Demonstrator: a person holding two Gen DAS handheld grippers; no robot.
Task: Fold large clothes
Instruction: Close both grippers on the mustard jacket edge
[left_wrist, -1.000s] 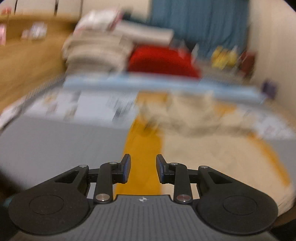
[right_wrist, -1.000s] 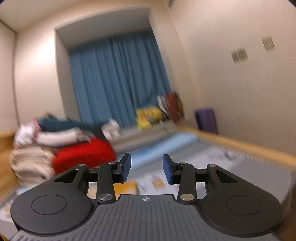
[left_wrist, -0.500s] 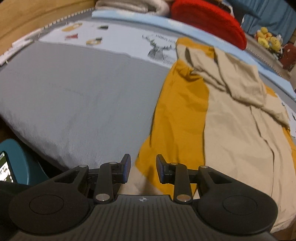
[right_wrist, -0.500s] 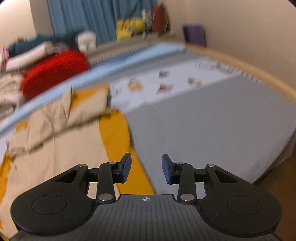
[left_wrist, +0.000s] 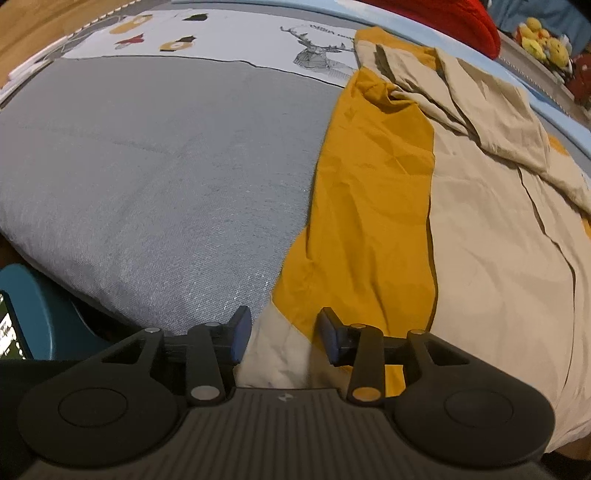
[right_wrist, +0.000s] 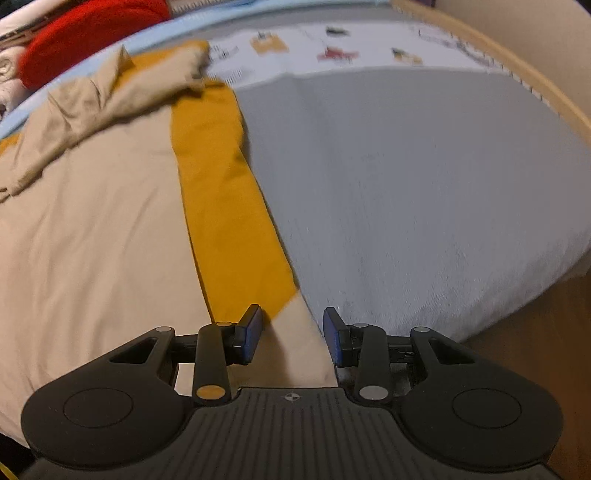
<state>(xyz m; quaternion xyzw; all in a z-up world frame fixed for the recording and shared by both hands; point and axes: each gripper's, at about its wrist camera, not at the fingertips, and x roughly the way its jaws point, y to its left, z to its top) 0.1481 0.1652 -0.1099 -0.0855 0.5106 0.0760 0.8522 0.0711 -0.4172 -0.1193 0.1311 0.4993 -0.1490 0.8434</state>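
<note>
Left gripper (left_wrist: 282, 339) and right gripper (right_wrist: 291, 341), both agape and empty, straddle the garment (left_wrist: 369, 221) hem; closing shallowly risks pinching one layer only.

Beige-and-mustard garment (left_wrist: 480, 258) on grey bed (left_wrist: 166, 166)

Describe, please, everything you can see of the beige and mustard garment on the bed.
The beige and mustard garment lies spread on the grey bedcover: a beige middle panel, mustard side bands, creased thin cloth. Its far end is bunched into folds. Each open hand-held gripper, left and right, straddles a near corner.
</note>
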